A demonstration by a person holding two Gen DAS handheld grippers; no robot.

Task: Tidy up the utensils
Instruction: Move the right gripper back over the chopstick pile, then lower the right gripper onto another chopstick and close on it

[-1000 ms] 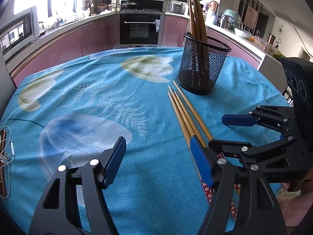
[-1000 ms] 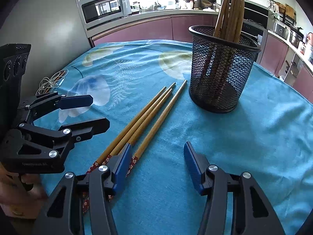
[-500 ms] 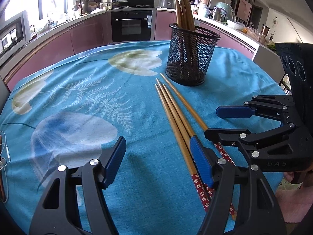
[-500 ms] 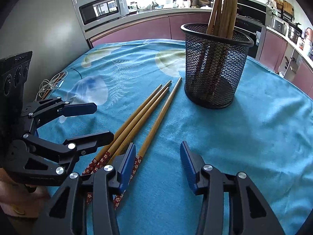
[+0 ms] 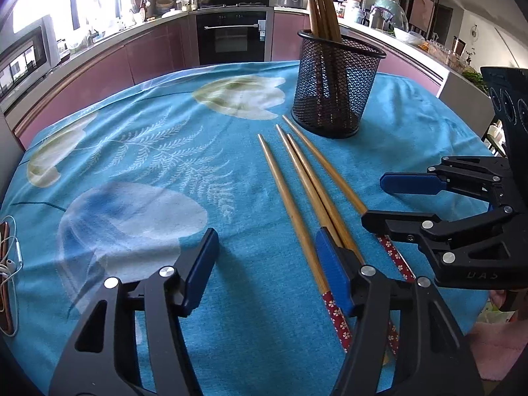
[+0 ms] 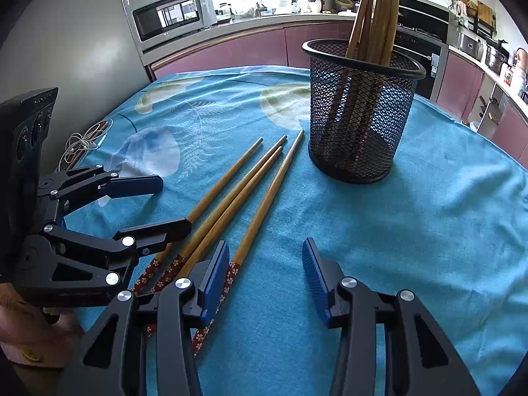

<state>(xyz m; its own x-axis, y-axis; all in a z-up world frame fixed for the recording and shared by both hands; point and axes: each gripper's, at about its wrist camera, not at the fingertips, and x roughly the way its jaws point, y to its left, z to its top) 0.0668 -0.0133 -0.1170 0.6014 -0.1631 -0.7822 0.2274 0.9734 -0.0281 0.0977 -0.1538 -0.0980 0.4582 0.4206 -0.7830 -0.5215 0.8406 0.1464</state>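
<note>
- chopsticks (image 5: pixel 297 194): smooth wood, ends wrapped in red flowered pattern
- holder (image 5: pixel 336 85): black metal mesh
- cloth (image 5: pixel 165 151) on the worktop: matt, woven, blue
- left tool (image 5: pixel 267 264): matt black plastic, blue pads, shiny screws

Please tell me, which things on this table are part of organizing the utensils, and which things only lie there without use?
Part of the job:
- four loose chopsticks lying on the cloth
- mesh holder, chopsticks already standing in it
- left gripper and right gripper, both open

Only lying about:
- white earphones at the table edge
- blue tablecloth
</note>
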